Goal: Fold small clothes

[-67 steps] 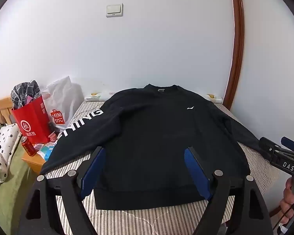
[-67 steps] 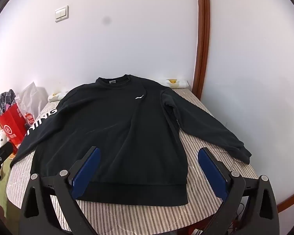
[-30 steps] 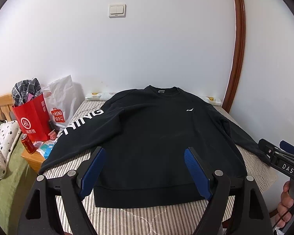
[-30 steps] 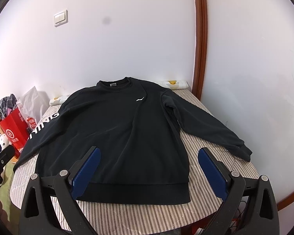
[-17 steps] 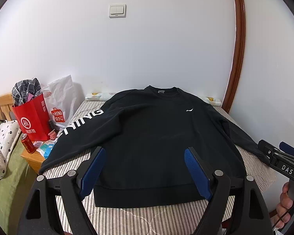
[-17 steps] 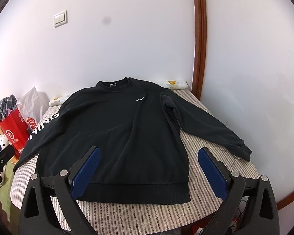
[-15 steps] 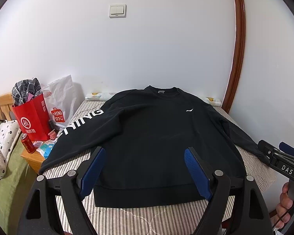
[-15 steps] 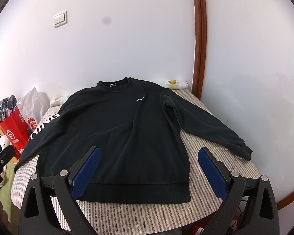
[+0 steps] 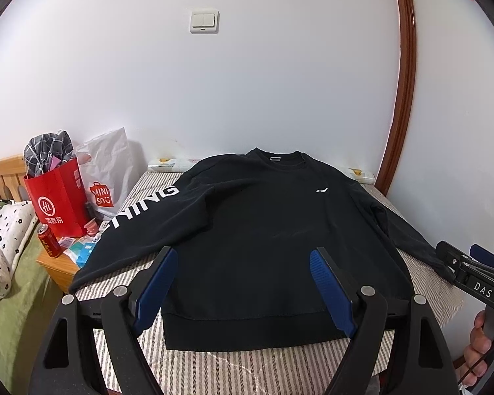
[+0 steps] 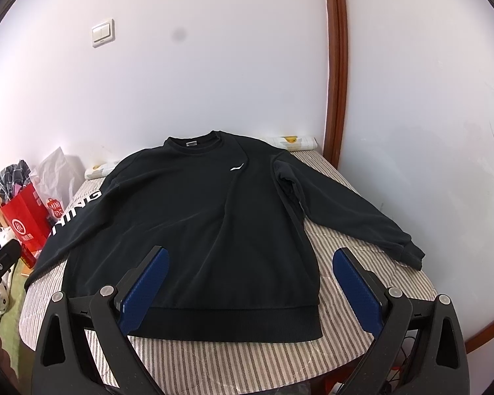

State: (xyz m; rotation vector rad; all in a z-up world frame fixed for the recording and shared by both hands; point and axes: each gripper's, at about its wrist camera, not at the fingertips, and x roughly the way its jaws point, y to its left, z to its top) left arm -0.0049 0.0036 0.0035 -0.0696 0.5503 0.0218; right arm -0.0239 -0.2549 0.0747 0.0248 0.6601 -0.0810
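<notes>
A soft black sweatshirt (image 10: 194, 230) lies flat, sleeves spread, on the striped table cover (image 10: 345, 240). The left gripper (image 9: 243, 283) and right gripper (image 10: 250, 283) hover wide, ribbed blue pads (image 10: 145, 283) empty.

White walls (image 9: 280, 82), light switch (image 9: 204, 21), wood trim (image 10: 336, 65), bedside table (image 9: 57, 265).
</notes>
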